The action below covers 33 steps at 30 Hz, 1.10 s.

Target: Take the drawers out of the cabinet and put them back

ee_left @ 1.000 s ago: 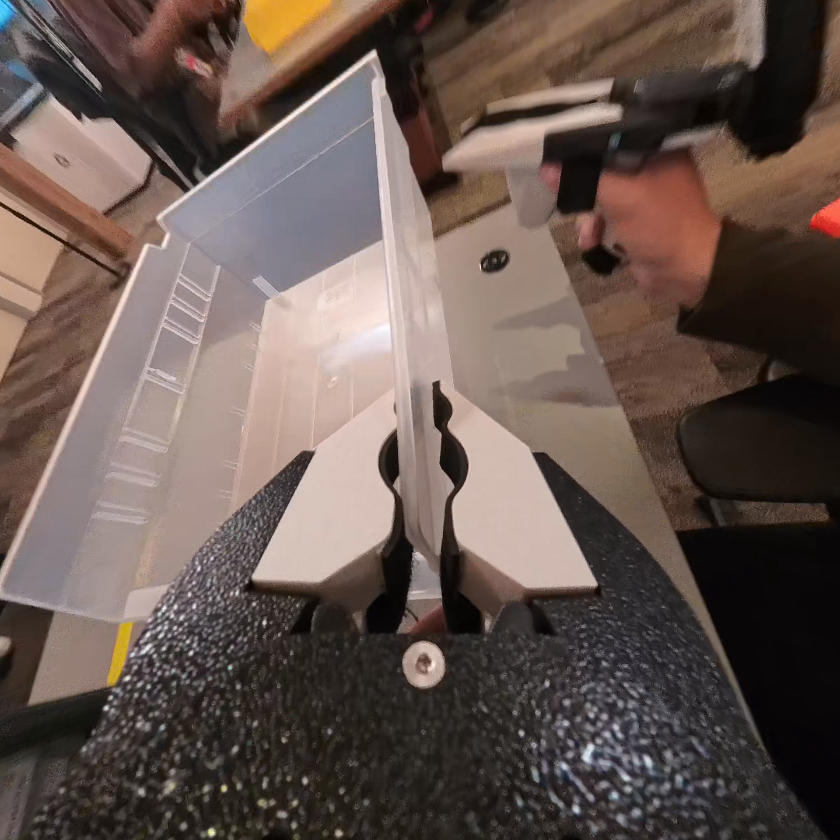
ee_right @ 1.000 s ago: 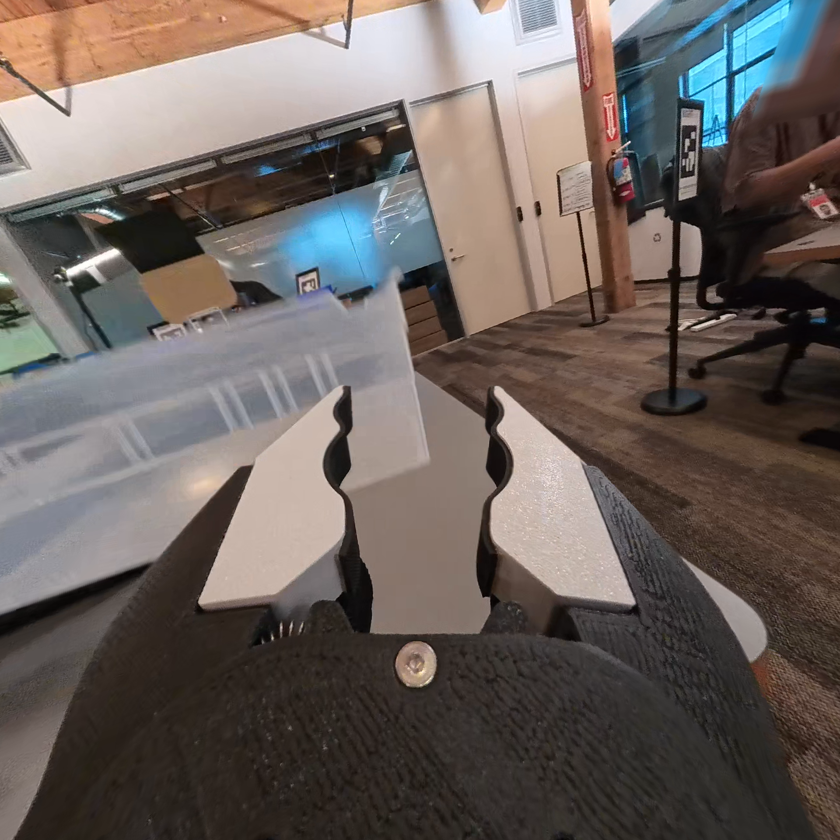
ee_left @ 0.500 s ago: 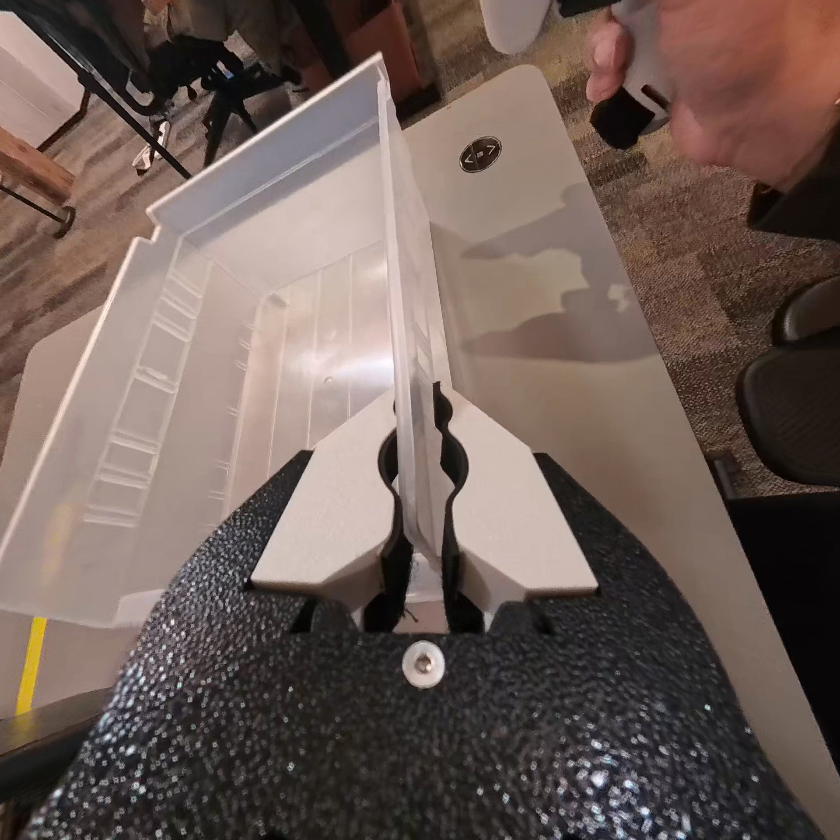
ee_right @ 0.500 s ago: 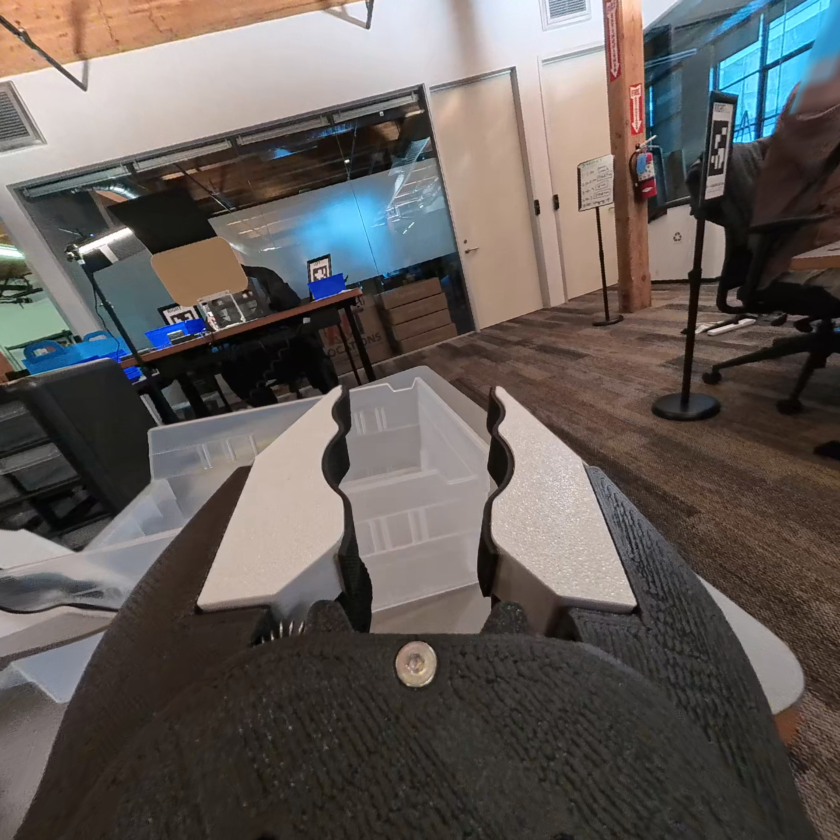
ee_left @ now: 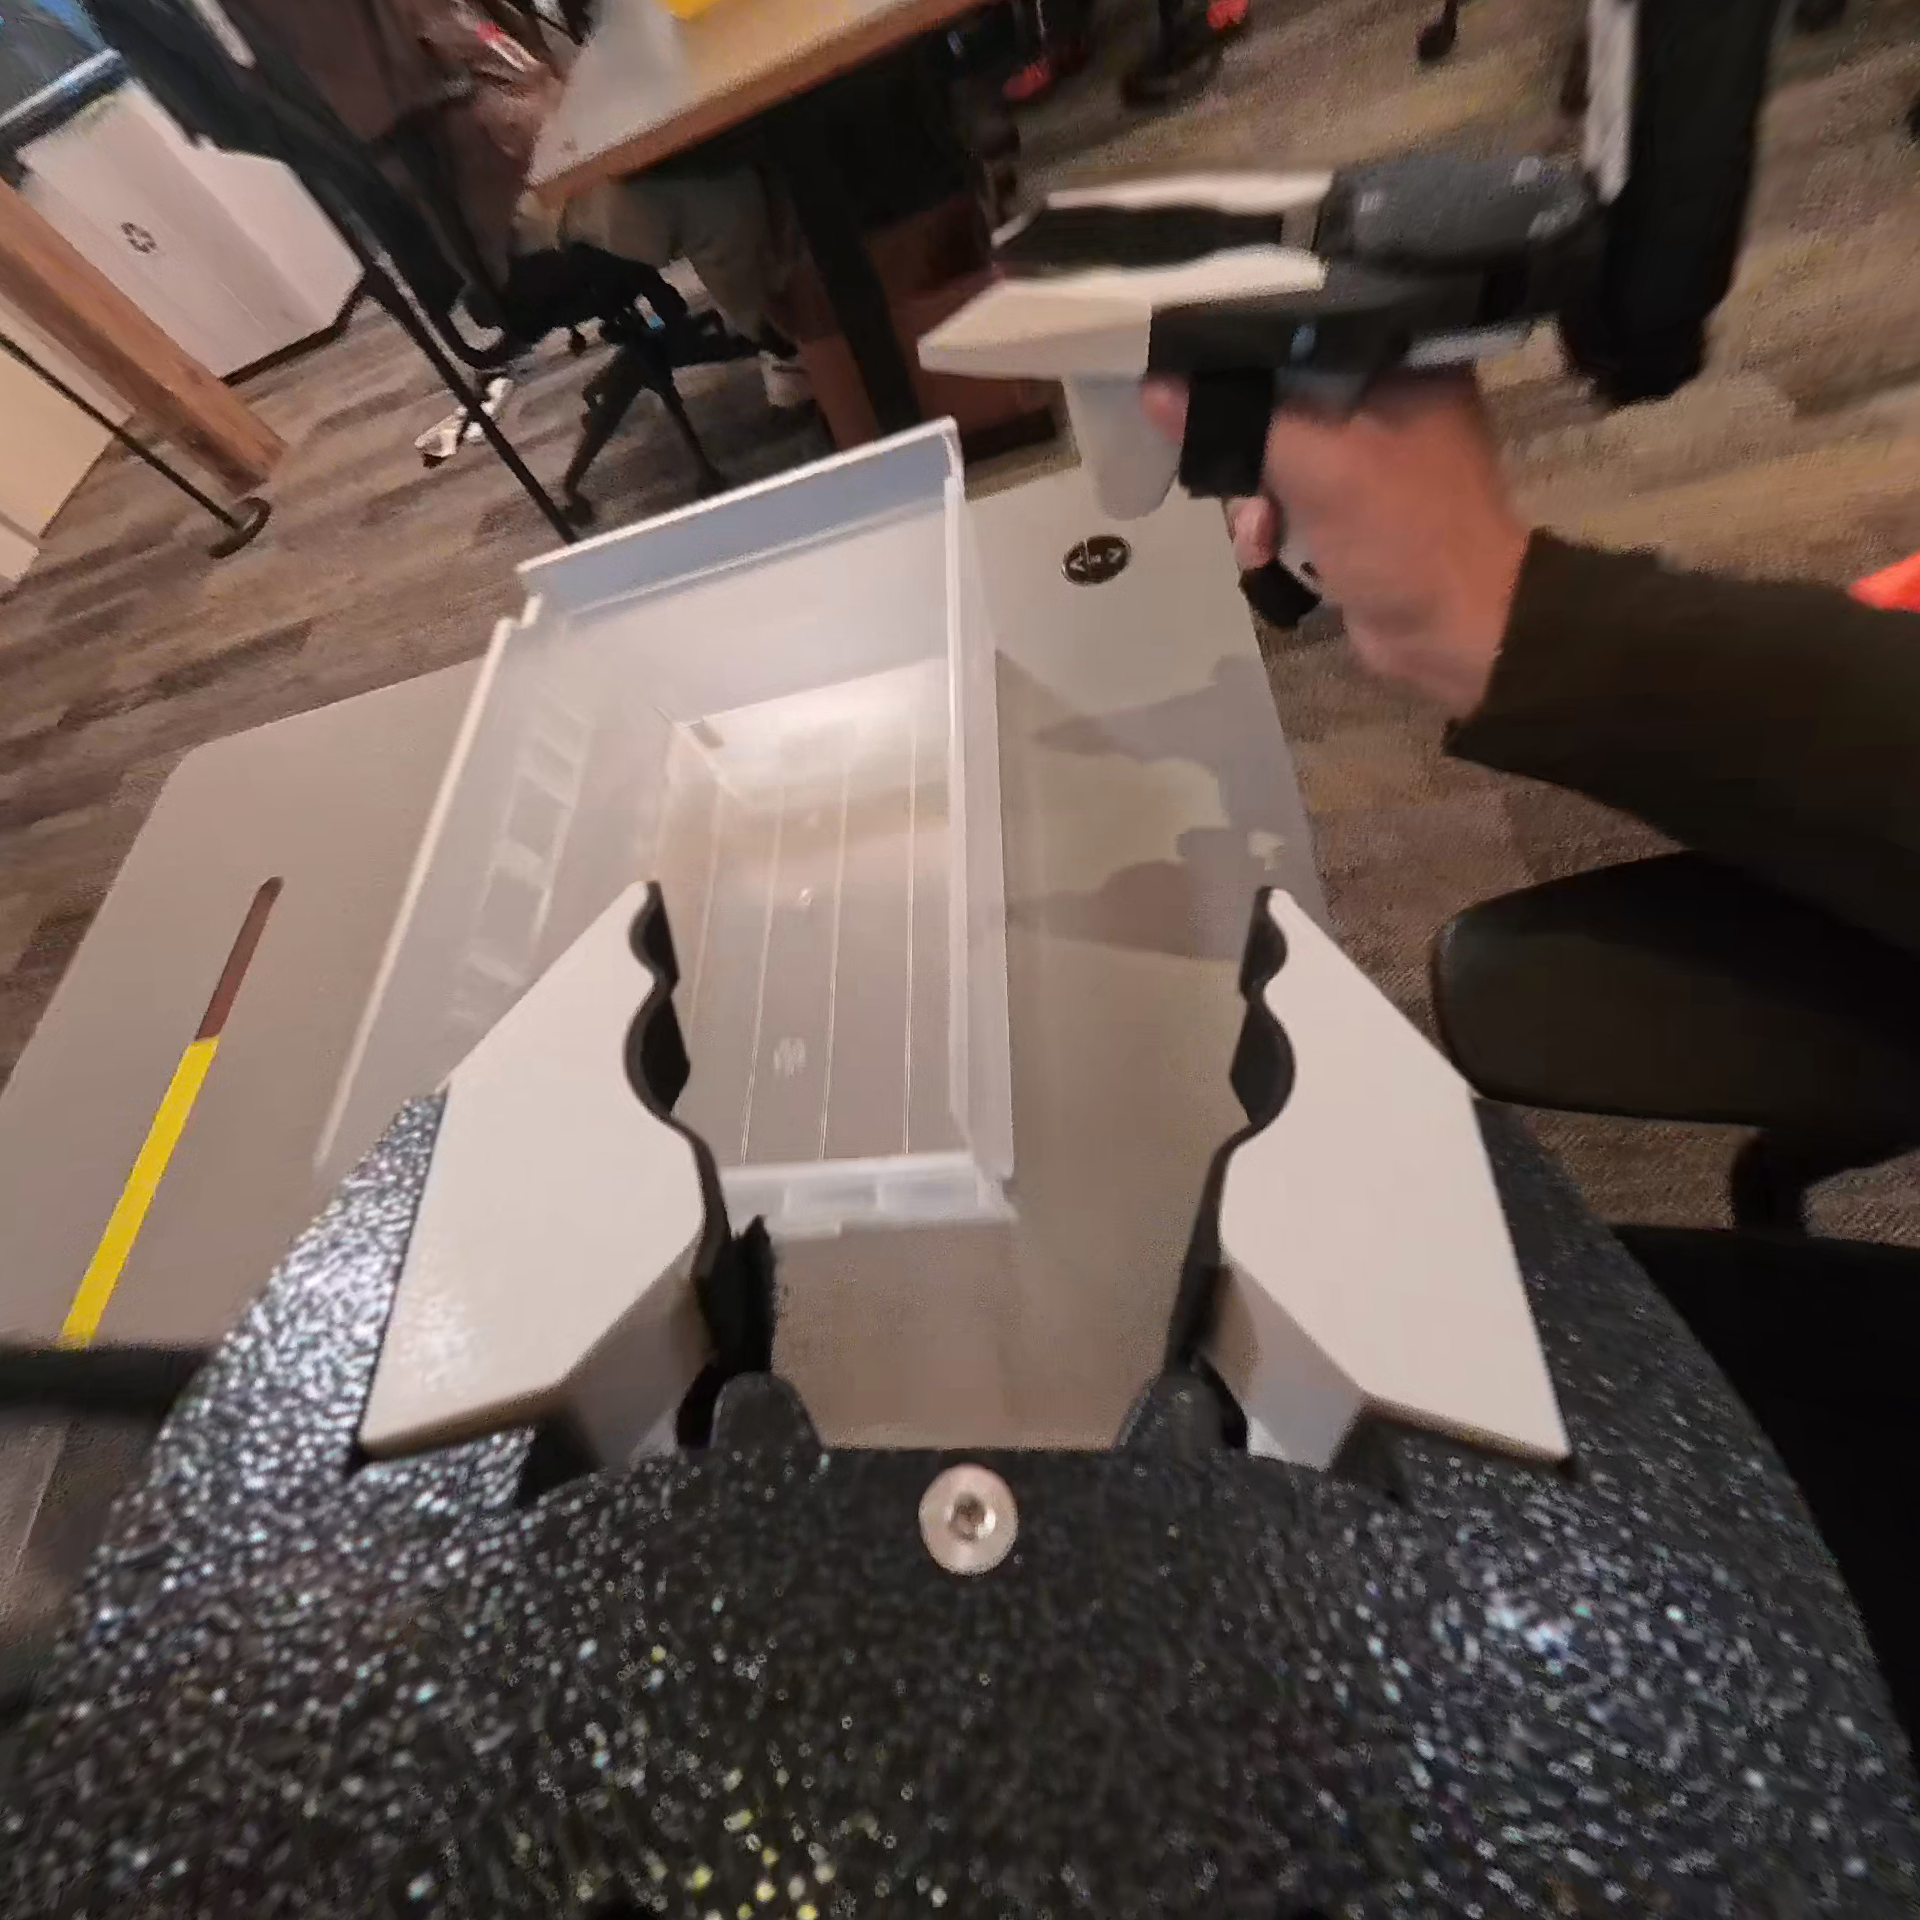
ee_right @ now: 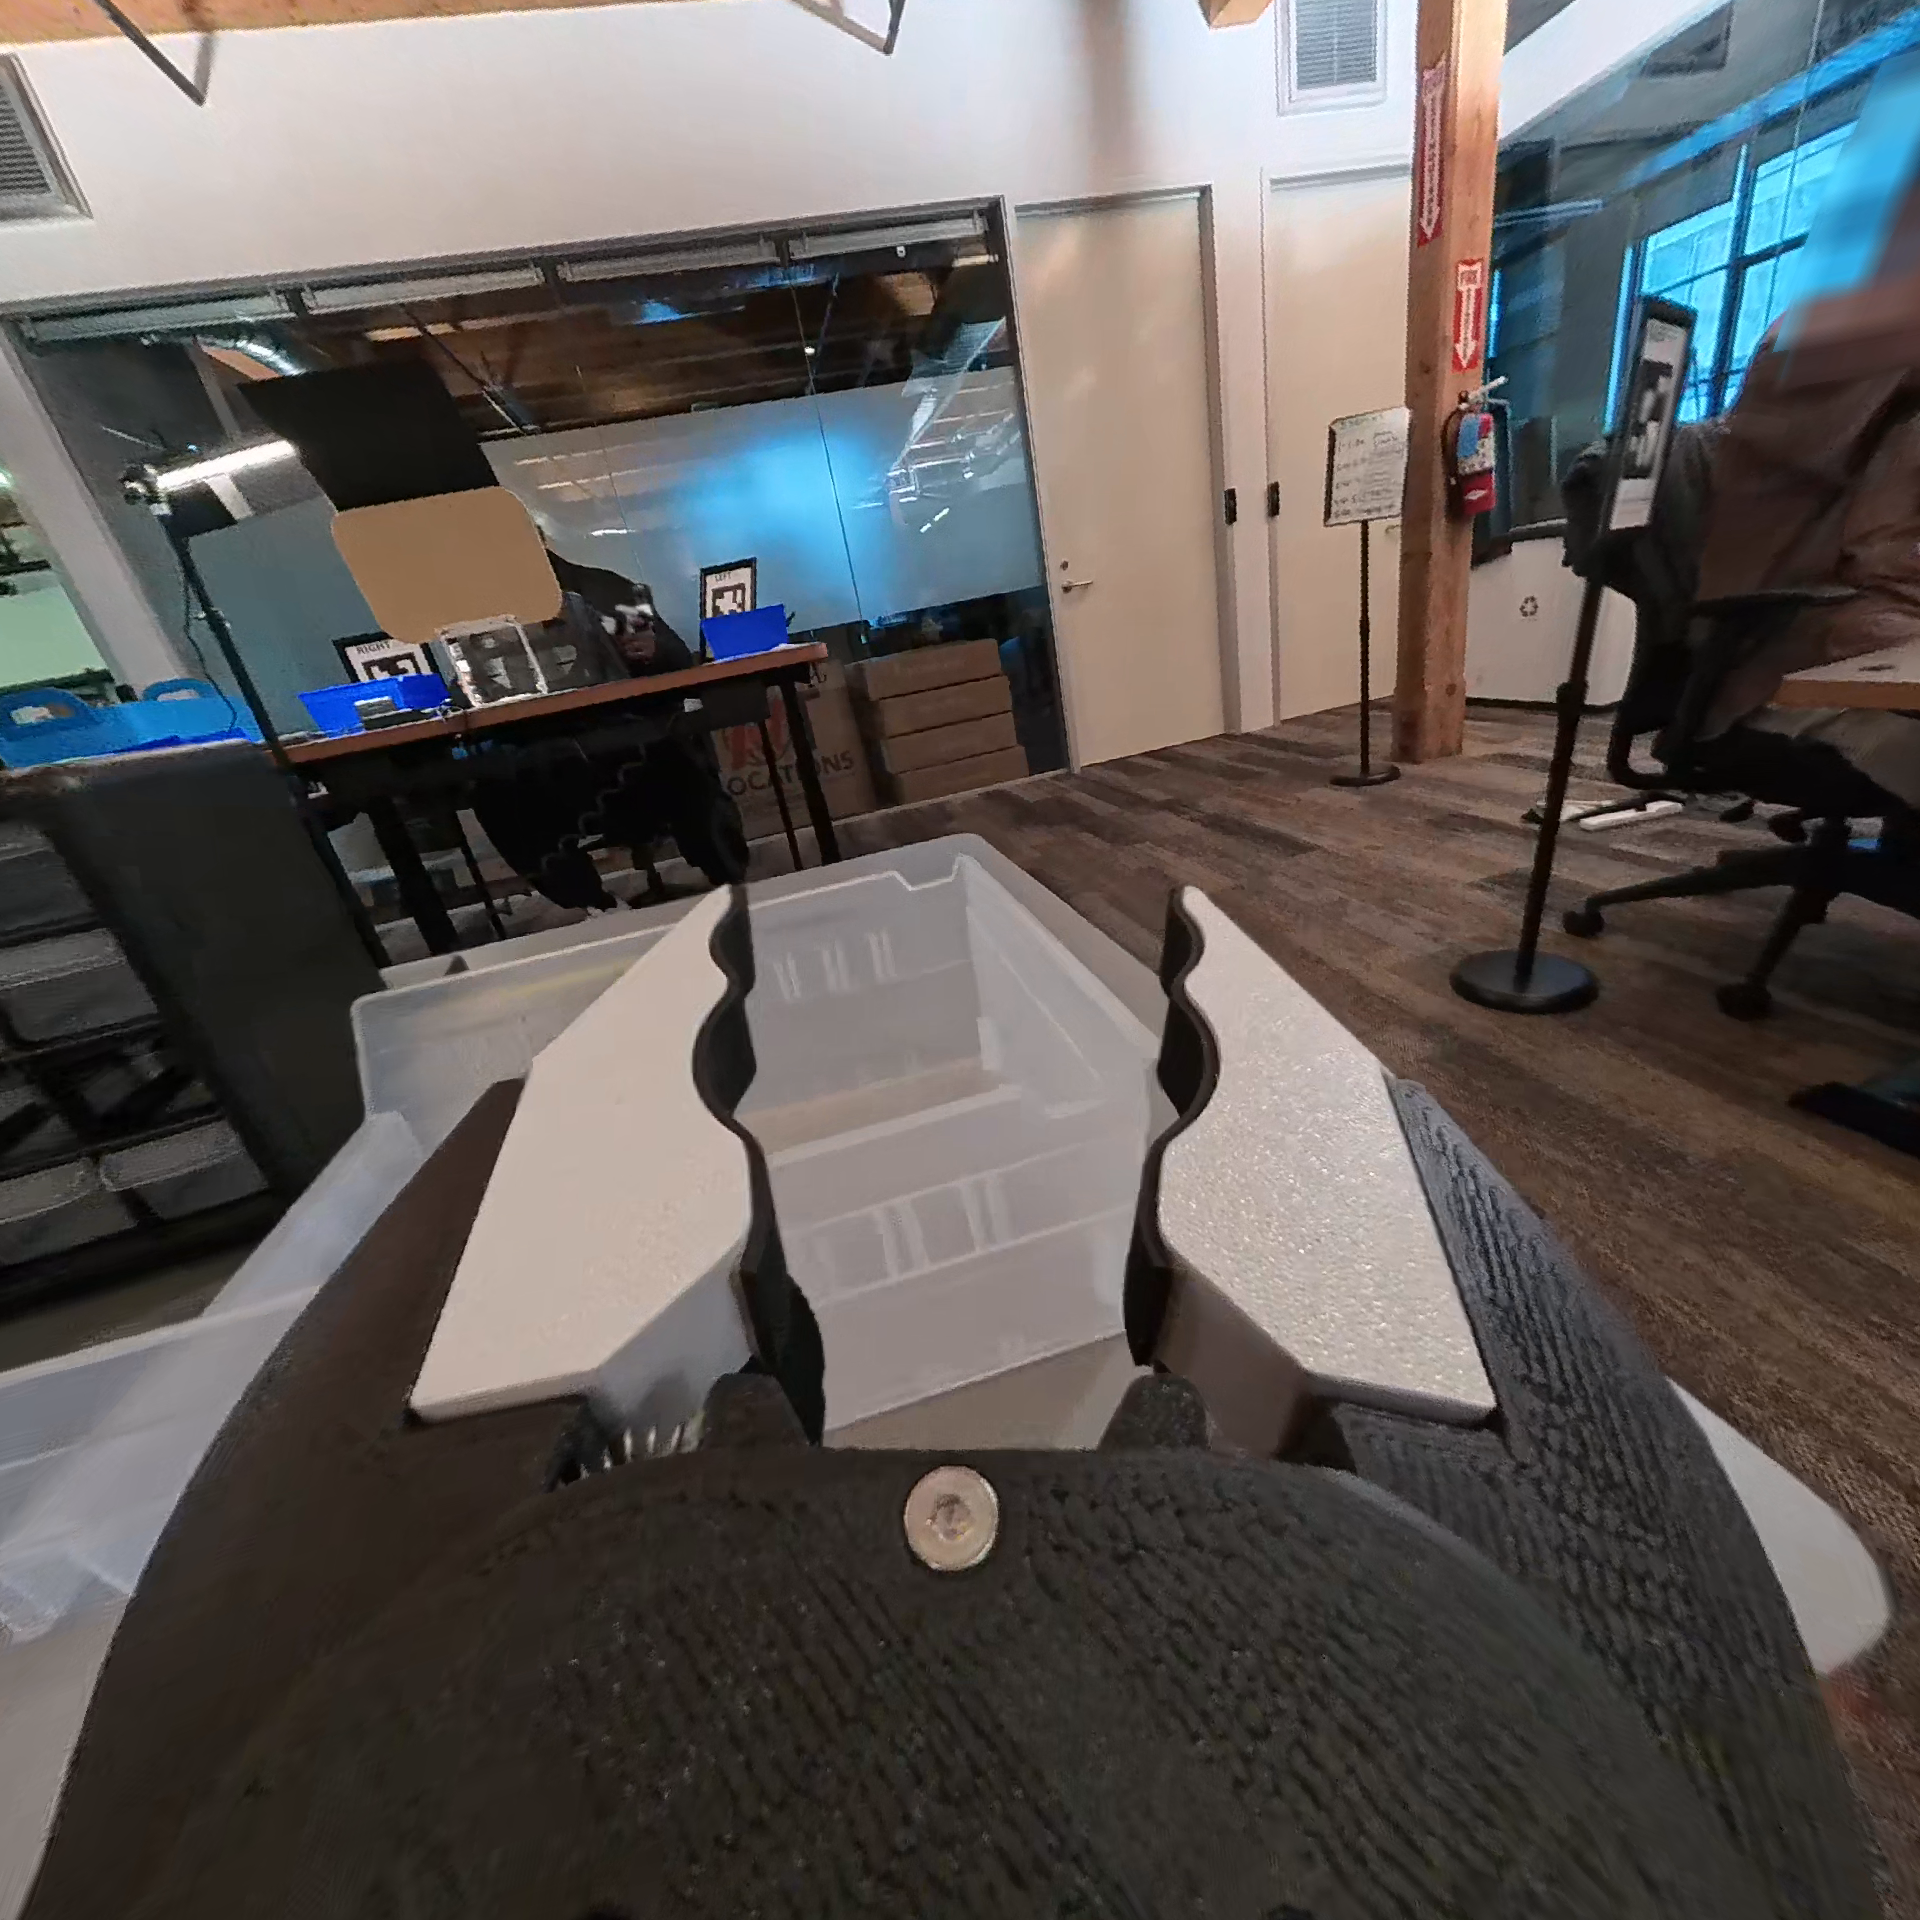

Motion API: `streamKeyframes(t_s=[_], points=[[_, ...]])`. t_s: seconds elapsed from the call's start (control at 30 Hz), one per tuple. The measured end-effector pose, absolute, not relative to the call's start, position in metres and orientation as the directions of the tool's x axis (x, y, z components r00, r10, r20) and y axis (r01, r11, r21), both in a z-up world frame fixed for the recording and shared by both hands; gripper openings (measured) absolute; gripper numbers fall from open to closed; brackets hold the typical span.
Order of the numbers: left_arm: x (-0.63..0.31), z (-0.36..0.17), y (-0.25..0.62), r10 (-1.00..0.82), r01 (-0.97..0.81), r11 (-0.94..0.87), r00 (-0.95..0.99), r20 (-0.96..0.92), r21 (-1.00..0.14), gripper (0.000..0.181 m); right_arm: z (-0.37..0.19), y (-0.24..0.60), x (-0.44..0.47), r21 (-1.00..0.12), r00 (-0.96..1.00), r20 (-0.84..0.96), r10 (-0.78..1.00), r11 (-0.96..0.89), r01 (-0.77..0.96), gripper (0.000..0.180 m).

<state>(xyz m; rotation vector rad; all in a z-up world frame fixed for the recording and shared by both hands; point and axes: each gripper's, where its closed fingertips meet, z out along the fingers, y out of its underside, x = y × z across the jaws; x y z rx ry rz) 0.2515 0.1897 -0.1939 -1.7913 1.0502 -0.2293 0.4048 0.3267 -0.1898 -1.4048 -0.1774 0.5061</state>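
Drawer: clear plastic drawer sits upright and empty on the pale counter, its long side running away from the left wrist camera; its near end wall lies just ahead of the left gripper's fingers.
Same drawer, right wrist view: clear drawer shows between and beyond the right gripper's fingers, resting on the counter.
Second drawer: another clear drawer lies just to the left of the first in the right wrist view; whether the two touch cannot be told.
Cabinet: dark cabinet with rows of small drawers stands at the left of the right wrist view, beside the clear drawers.
Left gripper: left gripper is above the near end of the drawer, fingers spread wide and holding nothing.
Right gripper: right gripper has its fingers spread with nothing between them; in the left wrist view it is blurred and held in a hand above the far right of the counter, clear of the drawer.
Counter marks: yellow strip runs along the left part of the counter, and a small round black disc sits near its far edge.
Background: seated person at a desk on the right, and an office chair close to the counter's right edge.
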Motion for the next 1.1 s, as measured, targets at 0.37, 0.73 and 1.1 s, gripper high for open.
streamKeyframes(t_s=[0.37,0.73,1.1], points=[[-0.033,-0.18,0.008,0.1,-0.143,-0.404,0.975,-0.199,-0.903,0.126,-0.189,0.268,0.274,-0.996,0.843,0.074,0.532,0.075,0.04,0.136],[-0.119,-0.243,-0.097,0.565,0.161,-0.297,0.825,-0.037,-0.941,0.152,-0.235,0.256,0.227,-0.975,0.881,0.153,0.448,-0.077,0.209,0.148],[-0.163,-0.256,-0.076,0.551,0.26,-0.274,0.832,0.071,-0.926,0.104,-0.251,0.26,0.257,-0.968,0.887,0.07,0.456,-0.184,0.171,0.12]])
